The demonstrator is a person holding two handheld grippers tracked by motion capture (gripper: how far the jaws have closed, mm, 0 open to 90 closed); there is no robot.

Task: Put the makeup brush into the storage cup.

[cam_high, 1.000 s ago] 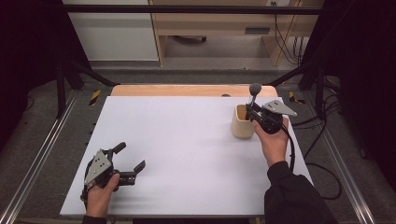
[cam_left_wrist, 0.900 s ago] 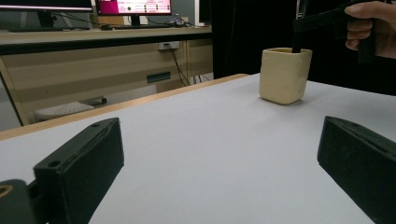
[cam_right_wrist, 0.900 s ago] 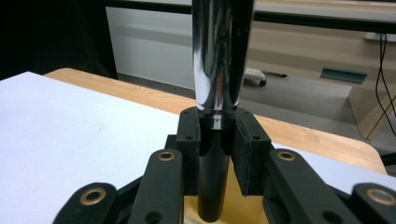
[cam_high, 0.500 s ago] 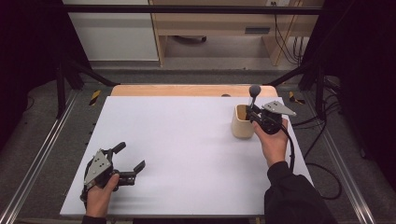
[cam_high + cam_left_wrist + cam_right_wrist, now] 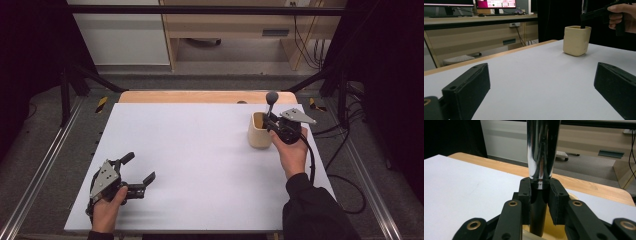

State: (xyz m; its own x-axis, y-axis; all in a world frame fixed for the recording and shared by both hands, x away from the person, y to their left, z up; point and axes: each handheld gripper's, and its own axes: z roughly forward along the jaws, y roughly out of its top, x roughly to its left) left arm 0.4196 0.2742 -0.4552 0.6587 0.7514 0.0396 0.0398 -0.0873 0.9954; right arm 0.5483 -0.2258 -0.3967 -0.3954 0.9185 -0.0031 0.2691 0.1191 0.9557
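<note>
My right gripper [image 5: 539, 202] pinches an upright metal-and-black tool [image 5: 541, 157] whose lower end dips into the cup [image 5: 260, 131] below, while my left gripper [image 5: 137, 172] rests spread on the table [image 5: 200, 150].

A white sheet [image 5: 200, 165] is being borne by a wooden table [image 5: 200, 96], whose edge is being left bare along the far side. Metal rails [image 5: 45, 165] are being seen on the floor at both sides. Beyond, a pale wooden bench [image 5: 235, 25] and black cables [image 5: 302, 45] are being shown; two monitors [image 5: 495, 3] are being lit on a desk.
</note>
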